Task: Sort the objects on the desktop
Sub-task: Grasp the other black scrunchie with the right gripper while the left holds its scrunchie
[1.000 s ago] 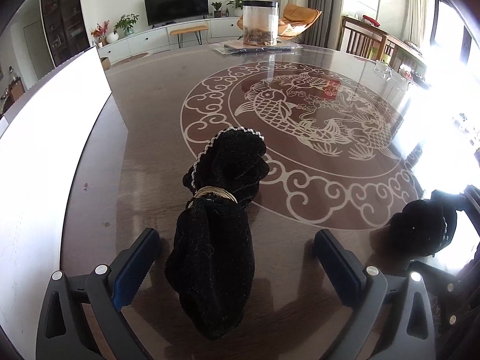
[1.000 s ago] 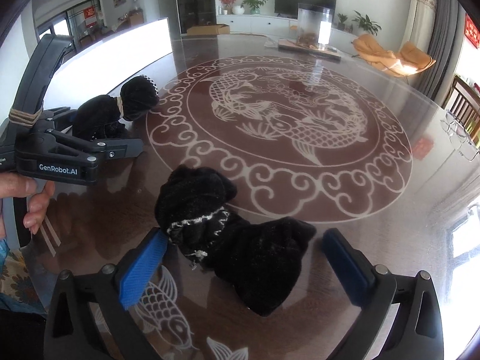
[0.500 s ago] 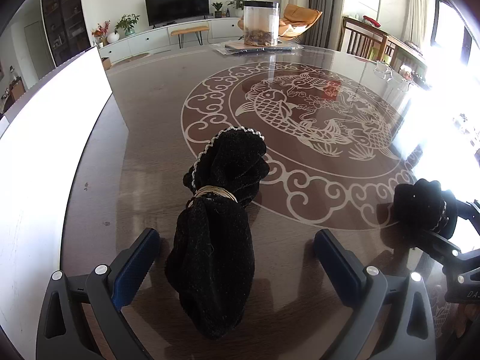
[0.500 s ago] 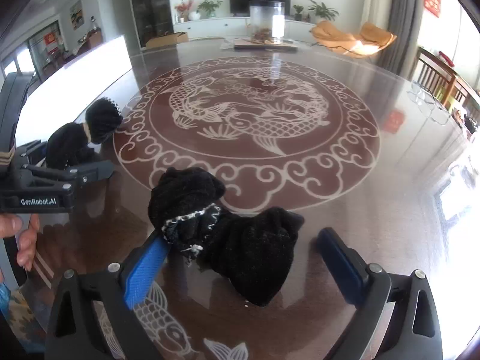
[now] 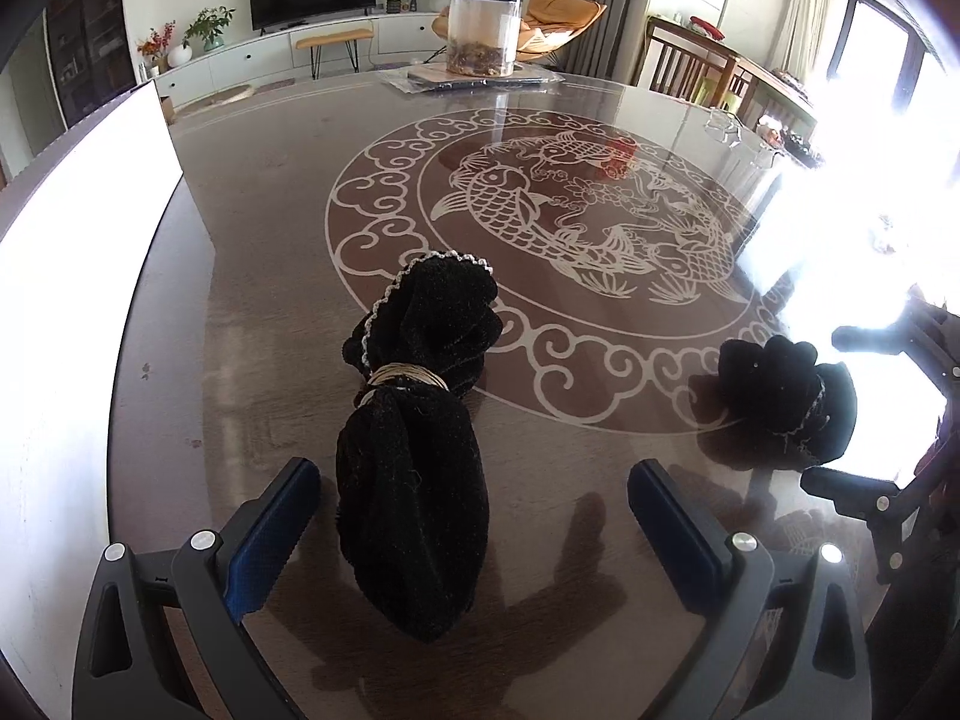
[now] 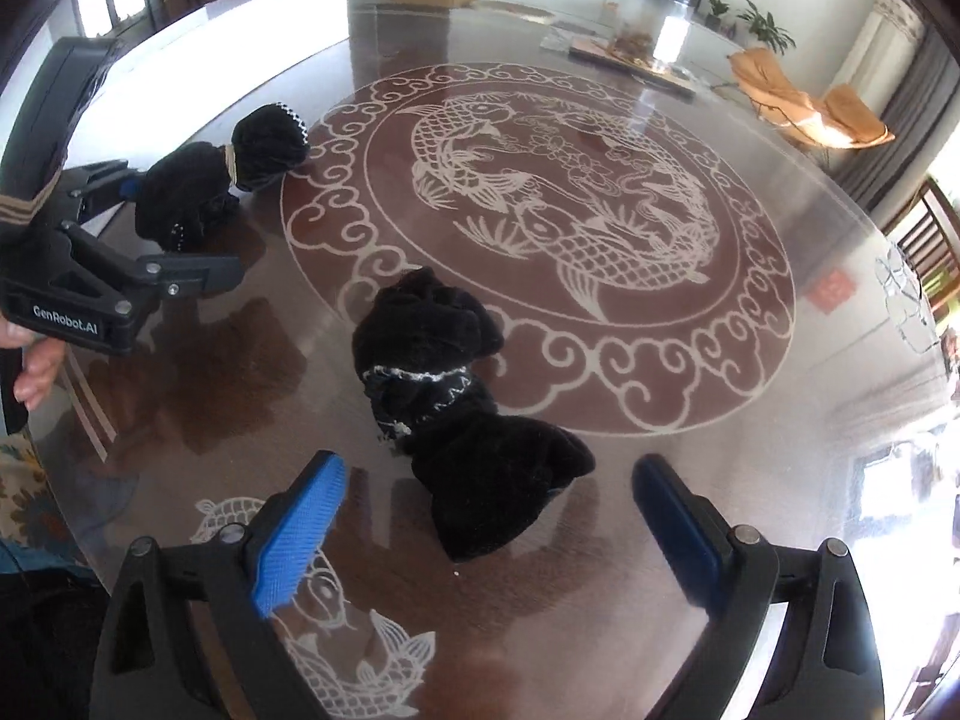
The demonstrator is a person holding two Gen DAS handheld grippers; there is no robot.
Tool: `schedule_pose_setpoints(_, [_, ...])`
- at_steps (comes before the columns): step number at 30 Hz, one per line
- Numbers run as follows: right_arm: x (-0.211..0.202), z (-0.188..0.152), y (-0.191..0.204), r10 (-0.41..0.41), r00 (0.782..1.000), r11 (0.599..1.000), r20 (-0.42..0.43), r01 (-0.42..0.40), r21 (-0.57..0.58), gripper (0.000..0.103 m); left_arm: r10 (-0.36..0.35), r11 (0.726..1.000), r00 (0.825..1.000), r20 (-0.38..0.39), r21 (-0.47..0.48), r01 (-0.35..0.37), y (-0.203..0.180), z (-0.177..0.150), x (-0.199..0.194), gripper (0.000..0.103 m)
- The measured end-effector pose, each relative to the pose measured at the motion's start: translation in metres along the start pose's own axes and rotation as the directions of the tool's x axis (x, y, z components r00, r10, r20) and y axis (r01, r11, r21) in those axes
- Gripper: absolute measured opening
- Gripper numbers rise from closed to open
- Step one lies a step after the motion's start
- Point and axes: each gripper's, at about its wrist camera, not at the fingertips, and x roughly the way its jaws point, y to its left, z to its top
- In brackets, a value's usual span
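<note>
Two black velvet pouches are lying on the glass table [image 5: 252,276], both near the white fish medallion [image 5: 540,216] printed under the glass. One, the tied pouch [image 5: 414,438], is cinched with a pale cord and is lying across the medallion's cloud border, its frilled mouth toward the fish. The left gripper [image 5: 474,516] is standing with jaws wide apart, the pouch's lower end between the blue pads [image 5: 270,534] without either pad touching it. The same tied pouch [image 6: 228,180] is showing in the right wrist view at the medallion's left rim, partly covered by the left gripper's black frame [image 6: 108,288]; fingers [image 6: 36,366] of the person's hand are curling under that frame, the rest cut off by the edge.

The second pouch, the loose pouch [image 6: 462,414], is lying on the medallion's near border, crumpled, its silver trim twisted so that its opening is hard to make out. The right gripper [image 6: 486,516] is also spread wide, the pouch's bottom end lying between its pads, clear of both. In the left wrist view this loose pouch [image 5: 786,396] is sitting at the medallion's right rim, its far side washed out by window glare, and only dark fragments of the right gripper's frame are showing there.

Beyond the medallion a clear jar [image 5: 483,30] is standing on a flat dark mat, its contents too small to identify.
</note>
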Motion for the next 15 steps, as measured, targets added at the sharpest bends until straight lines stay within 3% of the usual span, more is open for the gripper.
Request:
schedule_pose_setpoints(3, [0.003, 0.009, 0.007, 0.01, 1.0, 0.996, 0.006, -0.01, -0.09, 0.094, 0.018, 1.0, 1.0, 0.013, -0.004, -0.018, 0.007, 0.005, 0.005, 0.102])
schedule_pose_setpoints(5, [0.006, 0.012, 0.007, 0.08, 0.997, 0.993, -0.018, -0.081, -0.083, 0.048, 0.027, 0.999, 0.999, 0.031, 0.018, -0.028, 0.008, 0.005, 0.004, 0.078])
schedule_pose_setpoints(6, [0.007, 0.013, 0.006, 0.088, 0.996, 0.995, -0.034, -0.089, -0.051, 0.035, 0.032, 0.999, 0.998, 0.049, 0.037, -0.034, 0.007, 0.003, 0.0, 0.045])
schedule_pose_setpoints(7, [0.005, 0.013, 0.006, 0.082, 0.996, 0.996, -0.024, -0.082, -0.02, 0.035, 0.018, 0.999, 0.999, 0.051, 0.04, -0.02, 0.008, 0.002, -0.002, 0.026])
schedule_pose_setpoints(9, [-0.005, 0.006, 0.005, 0.089, 0.996, 0.995, 0.008, -0.089, 0.049, 0.035, -0.052, 0.998, 0.997, 0.058, -0.015, 0.053, 0.015, -0.001, -0.009, 0.026])
schedule_pose_setpoints(12, [-0.022, -0.009, -0.001, 0.13, 0.989, 0.97, 0.073, -0.142, 0.2, 0.035, -0.058, 0.997, 0.993, 0.104, -0.046, 0.063, 0.017, -0.012, -0.024, 0.026])
schedule_pose_setpoints(15, [-0.026, -0.023, -0.007, 0.105, 0.992, 0.95, 0.068, -0.12, 0.287, 0.035, -0.102, 0.988, 0.988, 0.118, -0.106, 0.114, 0.015, -0.022, -0.039, 0.026])
